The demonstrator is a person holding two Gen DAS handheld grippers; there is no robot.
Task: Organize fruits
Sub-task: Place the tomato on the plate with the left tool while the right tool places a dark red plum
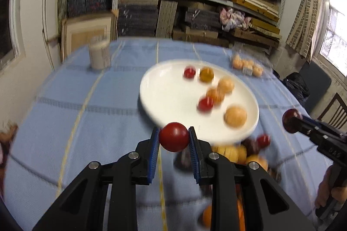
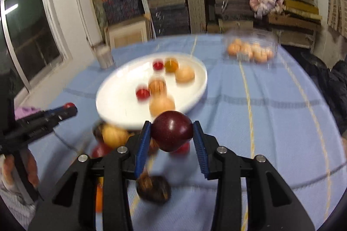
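Note:
My left gripper [image 1: 174, 137] is shut on a small red tomato [image 1: 173, 135] and holds it above the cloth, just before the near rim of a white plate [image 1: 164, 92]. My right gripper [image 2: 171, 135] is shut on a dark red plum [image 2: 171, 133], also just before the plate [image 2: 117, 98]. The plate carries several red and orange fruits. A pile of loose fruit [image 1: 243, 150] lies on the cloth below the grippers and shows in the right wrist view too [image 2: 112, 135]. Each gripper shows in the other's view: the right one [image 1: 291, 120], the left one [image 2: 69, 107].
A blue cloth [image 1: 86, 122] covers the table. A clear plastic box of orange fruits [image 2: 249, 50] stands at the far right. A pale jar [image 1: 99, 55] stands at the far left. Shelves of stacked mats fill the wall behind. A dark fruit [image 2: 154, 187] lies near the front.

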